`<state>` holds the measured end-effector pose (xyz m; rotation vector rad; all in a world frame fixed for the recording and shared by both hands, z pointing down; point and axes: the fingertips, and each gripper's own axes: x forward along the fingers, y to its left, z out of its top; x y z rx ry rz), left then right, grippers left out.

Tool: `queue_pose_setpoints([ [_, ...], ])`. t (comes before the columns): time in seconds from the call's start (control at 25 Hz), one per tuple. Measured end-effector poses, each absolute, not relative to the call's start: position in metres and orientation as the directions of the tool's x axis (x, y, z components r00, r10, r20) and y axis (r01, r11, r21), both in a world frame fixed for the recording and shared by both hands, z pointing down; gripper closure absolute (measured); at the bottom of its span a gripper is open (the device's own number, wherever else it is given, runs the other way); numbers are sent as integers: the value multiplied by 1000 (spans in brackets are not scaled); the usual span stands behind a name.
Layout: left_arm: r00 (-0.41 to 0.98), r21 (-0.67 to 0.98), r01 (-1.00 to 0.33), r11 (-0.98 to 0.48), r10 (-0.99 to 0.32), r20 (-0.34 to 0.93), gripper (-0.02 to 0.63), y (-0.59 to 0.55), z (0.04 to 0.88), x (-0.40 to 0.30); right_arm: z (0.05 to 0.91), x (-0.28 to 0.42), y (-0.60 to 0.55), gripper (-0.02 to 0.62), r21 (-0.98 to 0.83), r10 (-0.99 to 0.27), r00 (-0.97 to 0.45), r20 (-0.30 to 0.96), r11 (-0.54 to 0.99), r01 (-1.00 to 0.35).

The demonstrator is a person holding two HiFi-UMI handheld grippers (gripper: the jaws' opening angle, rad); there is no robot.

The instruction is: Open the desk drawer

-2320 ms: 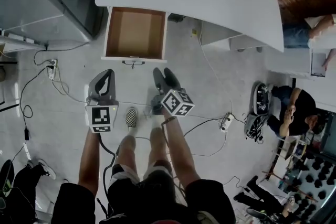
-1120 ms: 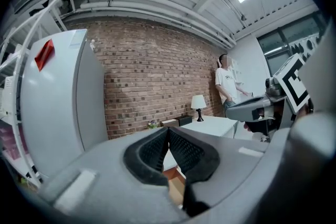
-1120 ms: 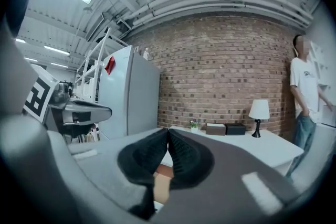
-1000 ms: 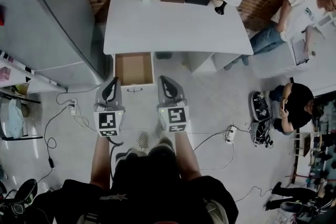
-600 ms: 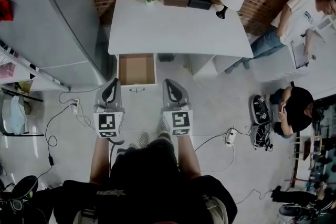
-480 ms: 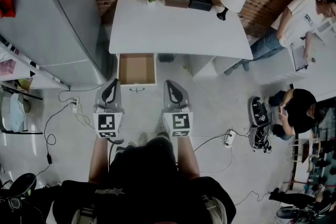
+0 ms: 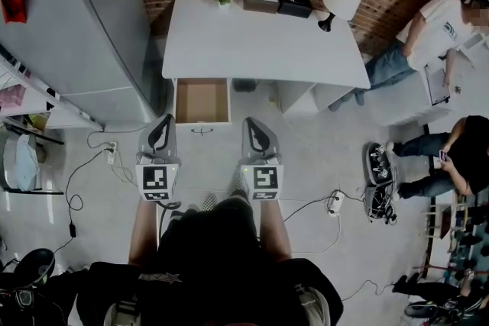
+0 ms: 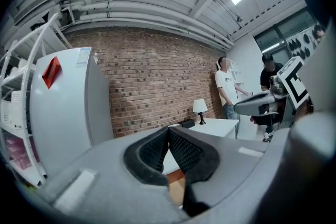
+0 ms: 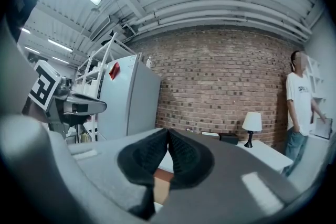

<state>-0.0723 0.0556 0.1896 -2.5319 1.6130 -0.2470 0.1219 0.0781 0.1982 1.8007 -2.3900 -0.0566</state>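
Found the desk drawer [image 7: 202,101] already pulled out from under the left end of the white tabletop [image 7: 260,34], brown inside bare, handle [image 7: 202,130] on its near face. Held the left tool [image 7: 160,122] and the right tool [image 7: 255,124] level and side by side, short of the drawer front, touching neither handle nor drawer. Read both as clamped together on nothing: pads [image 8: 186,152] of the left pressed tight in the left gripper view, pads [image 9: 184,155] of the right likewise in the right gripper view, only a sliver of brown drawer showing beyond each.

Judged the opening done, or as good as. Reckoned the best course plain enough: no touching the handle, no nudge to send the drawer back in. Wanted, for any further pull, the jaws parted first and brought squarely onto the handle, then drawn straight along the drawer's run rather than at a slant. Noted the fridge [image 7: 92,19] just left of the drawer, near enough to punish a sideways swing of the left tool. Needed care underfoot too, judging by the power strip [image 7: 333,201] lying on the floor [image 7: 321,141] at the right.
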Motion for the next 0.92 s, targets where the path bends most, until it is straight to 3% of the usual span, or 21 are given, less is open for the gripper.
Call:
queue_pose_setpoints([
  [0.92, 419, -196, -884, -424, -906, 67, 595, 60, 190, -65, 194, 130, 85, 589, 131, -960, -264, 89, 274, -953],
])
